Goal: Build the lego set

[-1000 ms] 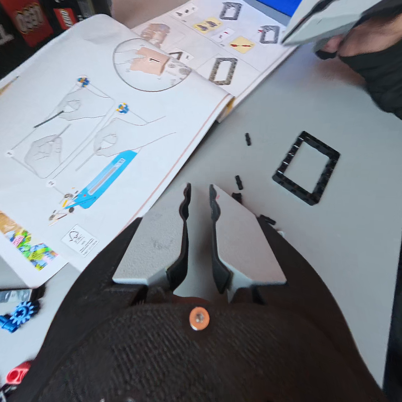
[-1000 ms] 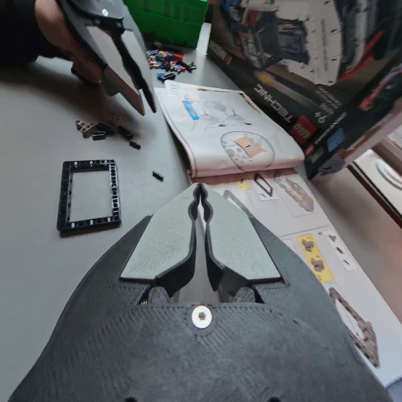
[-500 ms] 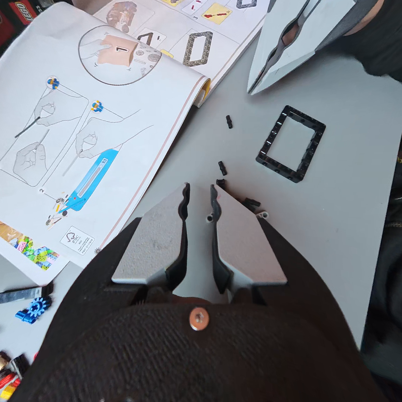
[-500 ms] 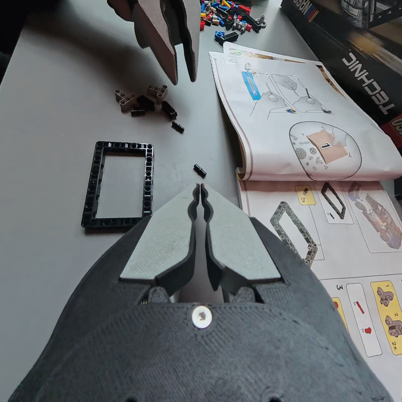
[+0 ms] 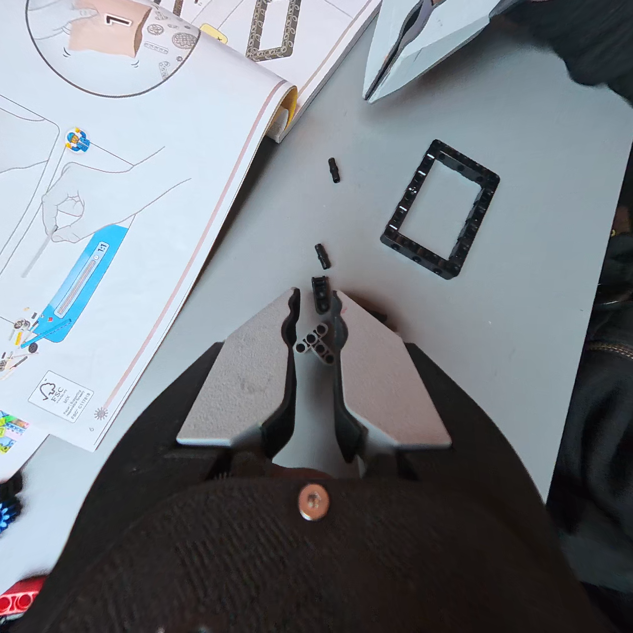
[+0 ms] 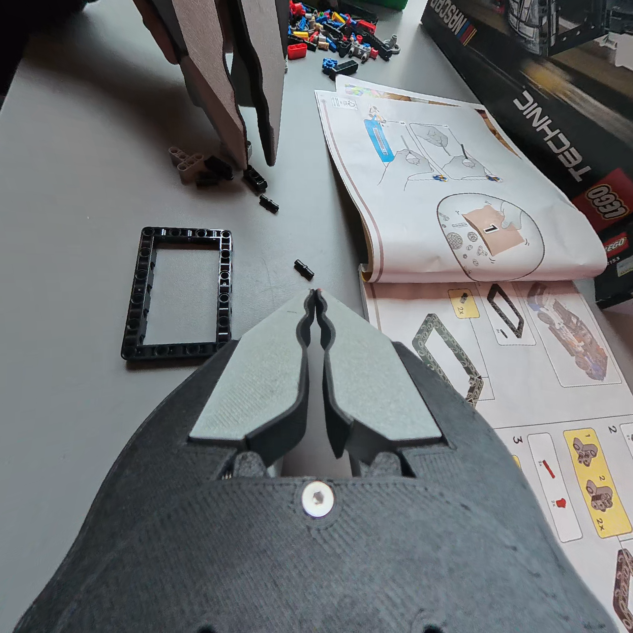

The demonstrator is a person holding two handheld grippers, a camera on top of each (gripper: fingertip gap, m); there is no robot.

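My left gripper (image 5: 314,294) is open, low over the grey table. A grey T-shaped beam (image 5: 315,342) and a short black connector (image 5: 320,294) lie between its fingers, not gripped. Two black pins (image 5: 322,255) (image 5: 333,170) lie ahead of it, and a black rectangular frame (image 5: 409,191) lies to the right. My right gripper (image 6: 315,291) is shut and empty, its tips just short of a black pin (image 6: 303,269), with the frame (image 6: 224,291) to its left. The left gripper (image 6: 255,159) shows at the far end over more grey beams (image 6: 186,161).
The open instruction booklet (image 6: 445,191) lies on the right of the table, also on the left in the left wrist view (image 5: 137,171). A set box (image 6: 548,102) stands behind it. A pile of loose coloured pieces (image 6: 335,30) lies at the far end. My hands' fingertips stand some 12 cm from each other. About 4 cm separates my right fingertips from the black pin (image 6: 303,269). It turns up in the left wrist view (image 5: 335,171) as well.
My left gripper has come down over the small pieces, so the grey beam now sits between its fingers. My right gripper has moved in toward the frame and pin, still shut.
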